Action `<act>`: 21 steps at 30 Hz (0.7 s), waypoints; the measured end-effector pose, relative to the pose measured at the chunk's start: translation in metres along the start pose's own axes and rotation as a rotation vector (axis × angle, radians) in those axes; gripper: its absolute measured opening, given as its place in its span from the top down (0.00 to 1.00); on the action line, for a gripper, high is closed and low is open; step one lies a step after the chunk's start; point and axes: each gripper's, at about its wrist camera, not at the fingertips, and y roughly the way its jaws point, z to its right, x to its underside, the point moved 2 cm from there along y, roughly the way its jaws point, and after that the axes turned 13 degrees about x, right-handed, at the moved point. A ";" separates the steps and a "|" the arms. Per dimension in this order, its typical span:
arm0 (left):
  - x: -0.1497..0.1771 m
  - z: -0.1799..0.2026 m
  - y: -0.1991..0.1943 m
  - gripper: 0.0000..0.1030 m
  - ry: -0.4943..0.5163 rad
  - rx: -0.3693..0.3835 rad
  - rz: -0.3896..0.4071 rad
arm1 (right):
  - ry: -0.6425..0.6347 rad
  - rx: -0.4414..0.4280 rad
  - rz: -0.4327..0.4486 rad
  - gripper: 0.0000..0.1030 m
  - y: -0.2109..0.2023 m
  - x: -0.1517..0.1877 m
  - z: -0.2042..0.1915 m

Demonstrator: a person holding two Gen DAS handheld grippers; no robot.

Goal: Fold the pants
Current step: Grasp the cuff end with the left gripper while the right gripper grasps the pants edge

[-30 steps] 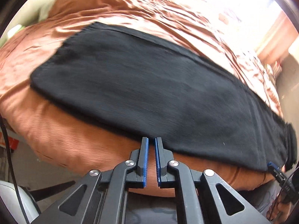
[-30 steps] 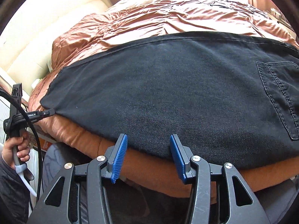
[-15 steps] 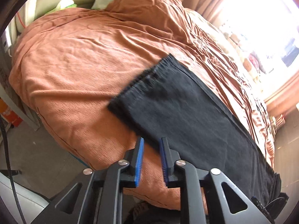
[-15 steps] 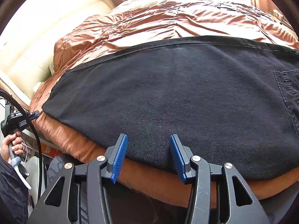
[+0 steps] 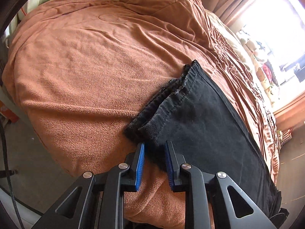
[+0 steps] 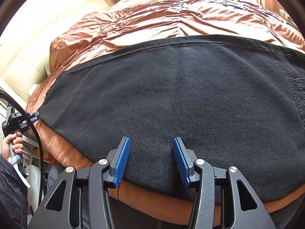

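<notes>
Black pants [image 5: 205, 126] lie flat along the near edge of a bed covered by a brown blanket [image 5: 91, 61]. The leg hems [image 5: 152, 110] lie stacked at the left end. My left gripper [image 5: 154, 147] is open, with its blue pads on either side of the near hem corner. In the right wrist view the pants [image 6: 190, 99] fill the middle, with a back pocket [image 6: 299, 95] at the right. My right gripper [image 6: 151, 143] is open over the pants' near edge. The left gripper [image 6: 32, 116] shows there at the far left, at the hem.
The bed's near edge drops to a grey floor [image 5: 24, 148]. Pale pillows and a cream headboard [image 6: 32, 43] are at the left end. A bright window with curtains [image 5: 266, 28] is beyond the bed. A black cable [image 6: 36, 133] hangs by the left hand.
My left gripper has swung left along the pants to the hem corner and opened from almost shut. My right gripper has moved forward slightly over the pants' edge, still open.
</notes>
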 end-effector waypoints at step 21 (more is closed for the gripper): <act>-0.007 -0.014 -0.010 0.75 -0.074 -0.046 0.055 | 0.013 -0.007 -0.013 0.67 0.007 0.002 0.001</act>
